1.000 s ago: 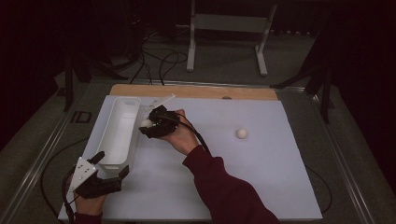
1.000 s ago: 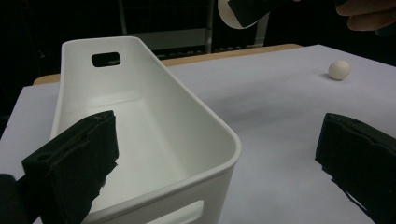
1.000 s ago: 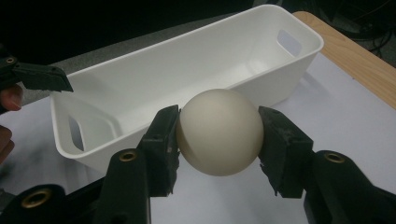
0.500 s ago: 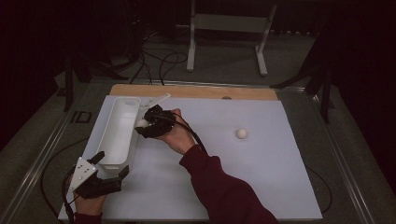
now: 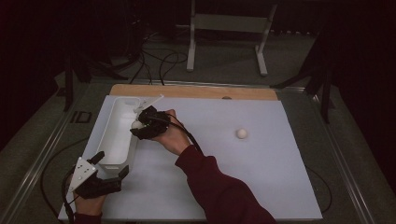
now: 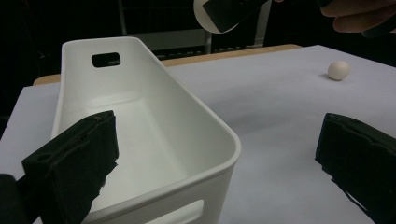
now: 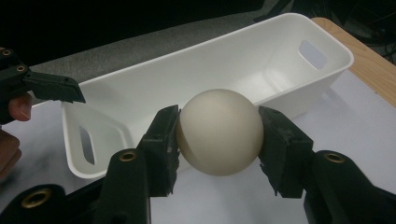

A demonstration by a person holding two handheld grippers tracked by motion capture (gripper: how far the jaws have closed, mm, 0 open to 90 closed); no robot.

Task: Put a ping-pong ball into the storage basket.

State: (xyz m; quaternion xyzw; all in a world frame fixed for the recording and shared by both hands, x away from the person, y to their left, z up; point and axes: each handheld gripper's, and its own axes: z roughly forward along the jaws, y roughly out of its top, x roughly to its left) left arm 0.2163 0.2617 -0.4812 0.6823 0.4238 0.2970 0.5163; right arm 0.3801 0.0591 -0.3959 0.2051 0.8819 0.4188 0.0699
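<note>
The right gripper point(image 7: 219, 135) clamps a cream ball point(image 7: 219, 132) beside the white bin point(image 7: 196, 79). Centre it above the bin's floor and release low. The left gripper point(image 6: 219, 158), wide open and empty, straddles the bin's near end.

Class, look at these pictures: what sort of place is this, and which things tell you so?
Probably a lab or studio set up for recording handling work: a white-covered table in a dark room, cables trailing over the floor, and a metal stand behind.

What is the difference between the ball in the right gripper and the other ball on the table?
The held ball is clamped between the right gripper pads, above the white bin edge; the loose ball lies free on the white table sheet. The held ball is by the bin, the loose ball far from it. Both look round and cream-white.
</note>
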